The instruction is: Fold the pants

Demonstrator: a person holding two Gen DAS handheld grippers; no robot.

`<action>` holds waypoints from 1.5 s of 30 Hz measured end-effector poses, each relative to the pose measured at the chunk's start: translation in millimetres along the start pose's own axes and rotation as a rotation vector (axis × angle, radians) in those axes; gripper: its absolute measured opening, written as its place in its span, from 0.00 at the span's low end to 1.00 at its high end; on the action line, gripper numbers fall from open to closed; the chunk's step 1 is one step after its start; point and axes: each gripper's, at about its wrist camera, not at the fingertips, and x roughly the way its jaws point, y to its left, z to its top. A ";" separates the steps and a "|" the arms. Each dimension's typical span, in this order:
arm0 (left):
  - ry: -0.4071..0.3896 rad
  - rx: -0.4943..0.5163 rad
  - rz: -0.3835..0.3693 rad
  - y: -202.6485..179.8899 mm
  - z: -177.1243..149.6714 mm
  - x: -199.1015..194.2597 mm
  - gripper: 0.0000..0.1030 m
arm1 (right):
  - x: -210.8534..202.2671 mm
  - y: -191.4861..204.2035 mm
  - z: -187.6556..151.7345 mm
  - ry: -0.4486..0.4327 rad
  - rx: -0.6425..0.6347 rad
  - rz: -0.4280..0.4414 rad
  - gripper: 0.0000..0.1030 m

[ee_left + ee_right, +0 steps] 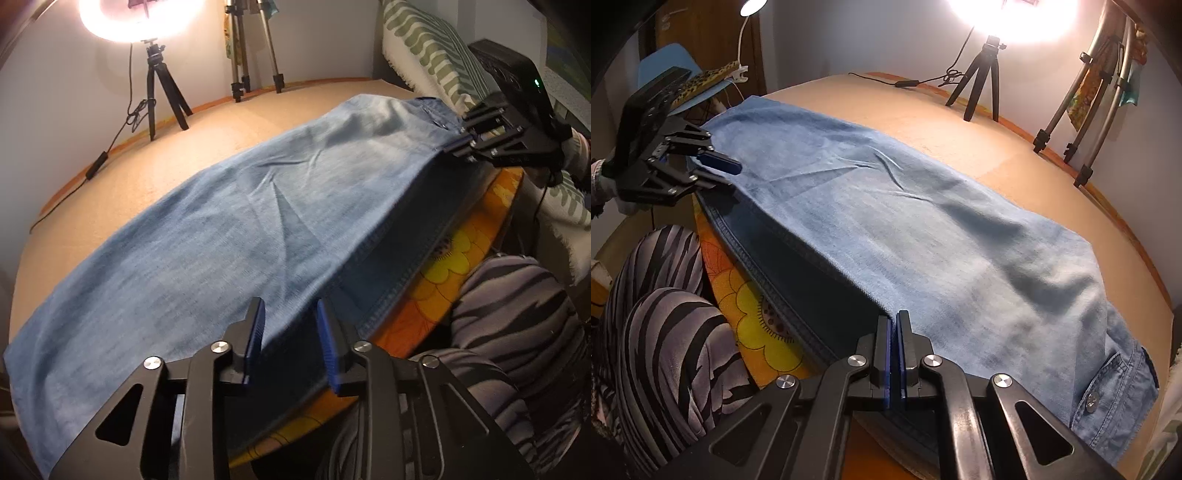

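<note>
Over pants (258, 206) — both grippers down-tilted

Bare tabletop (1015, 155) beyond pants (886, 221); tripods (979, 88) along far edge.

walls: plain pale, kinda bluish-white (55, 92), lit up hard by the lamp
main light: big ring light (142, 18) blowing out the picture, sits on a small black tripod (162, 96) on the far edge of the table
cable: black cord with an inline switch (96, 165) trailing along that edge
table: tan top (207, 147), orange rim at the back
table cover: orange and yellow flower print (753, 306) on the near edge
other stands: silver tripod legs (1082, 122) by the wall
second light: small white clip lamp (748, 22) in the corner
seat: blue chair (665, 66) under it
soft stuff: white and green patterned cushion (424, 44) on the side
</note>
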 end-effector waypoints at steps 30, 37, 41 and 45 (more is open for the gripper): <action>-0.002 -0.072 -0.060 6.2 -33.4 -23.8 0.15 | -3.7 -0.7 -35.1 0.031 0.081 0.122 0.36; -0.072 -0.121 -0.053 19.0 -21.8 -50.7 0.18 | -73.4 -82.7 -86.2 -0.174 0.420 0.053 0.36; -0.104 -0.090 -0.014 15.3 -0.8 -49.5 0.22 | -102.5 -152.4 -119.7 -0.236 0.616 -0.116 0.39; -0.093 -0.052 -0.043 0.8 28.3 -27.8 0.22 | -107.9 -225.3 -141.6 -0.263 0.816 -0.203 0.44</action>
